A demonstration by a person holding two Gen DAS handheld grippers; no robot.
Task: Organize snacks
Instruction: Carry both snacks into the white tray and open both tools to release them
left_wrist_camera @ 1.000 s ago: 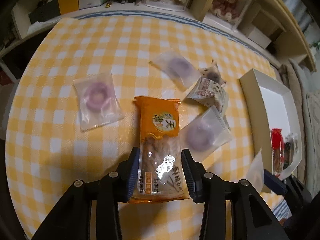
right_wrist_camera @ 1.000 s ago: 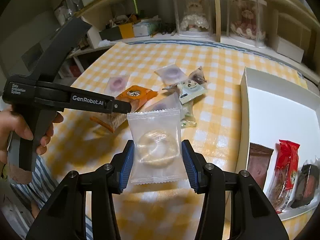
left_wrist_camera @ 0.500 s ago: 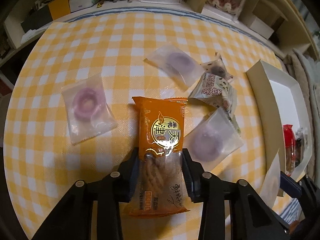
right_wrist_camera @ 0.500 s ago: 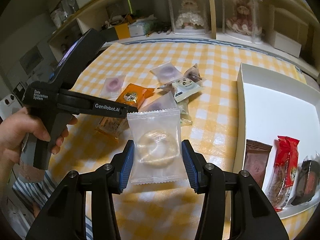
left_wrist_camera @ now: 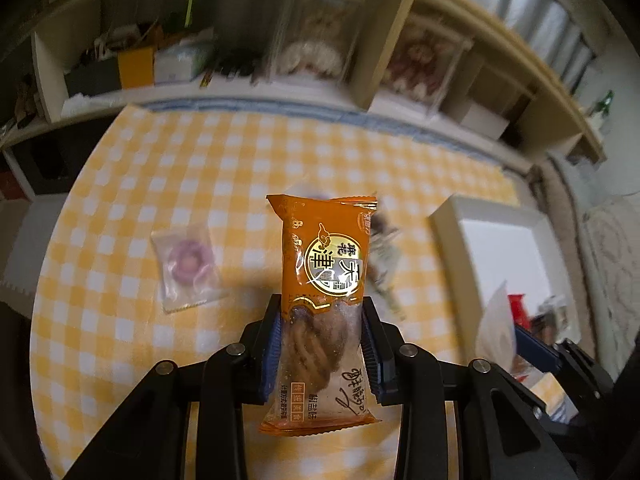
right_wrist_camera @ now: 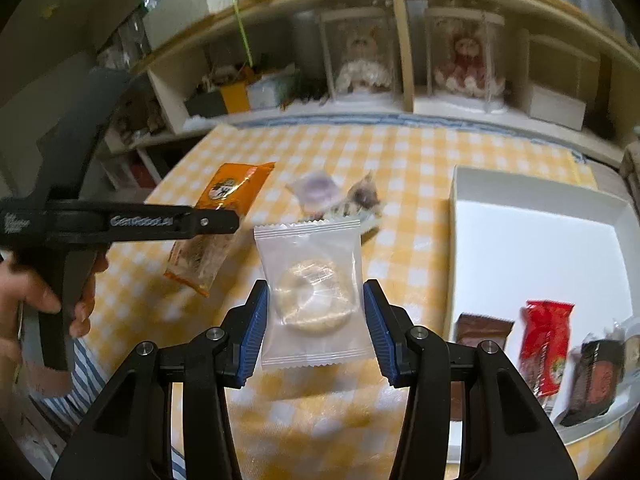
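the table (right_wrist_camera: 400, 160) with its yellow-and-white checked cloth takes up most of the room in front of the shelves. the white tray (right_wrist_camera: 532, 248) sits at its right side and serves as the landmark here: three wrapped bars already lie in the tray's near end, a brown one (right_wrist_camera: 482, 330), a red one (right_wrist_camera: 546, 344) and a dark one (right_wrist_camera: 596, 380), and the rest of the tray floor is bare.

left of the tray, both hands are loaded. the left hand-held gripper (left_wrist_camera: 320, 344) is closing on the orange twisted-pastry packet (left_wrist_camera: 324, 280), pads against the clear lower half of the wrapper, and the packet hangs clear of the cloth. the right hand-held gripper (right_wrist_camera: 312, 320), nearer the tray, grips a clear packet with a pale ring-shaped sweet (right_wrist_camera: 312, 296), one pad on each side of the wrapper.

still loose on the cloth left of the tray: a clear packet with a purple ring (left_wrist_camera: 186, 264) well apart from it, and a blurred little heap close to the tray's far-left corner, another purple ring packet (right_wrist_camera: 316, 188) touching a printed wrapper (right_wrist_camera: 360, 200).

i'd judge the job around a third done: three in, two in the air, at least three left lying, though the blur may hide one more.
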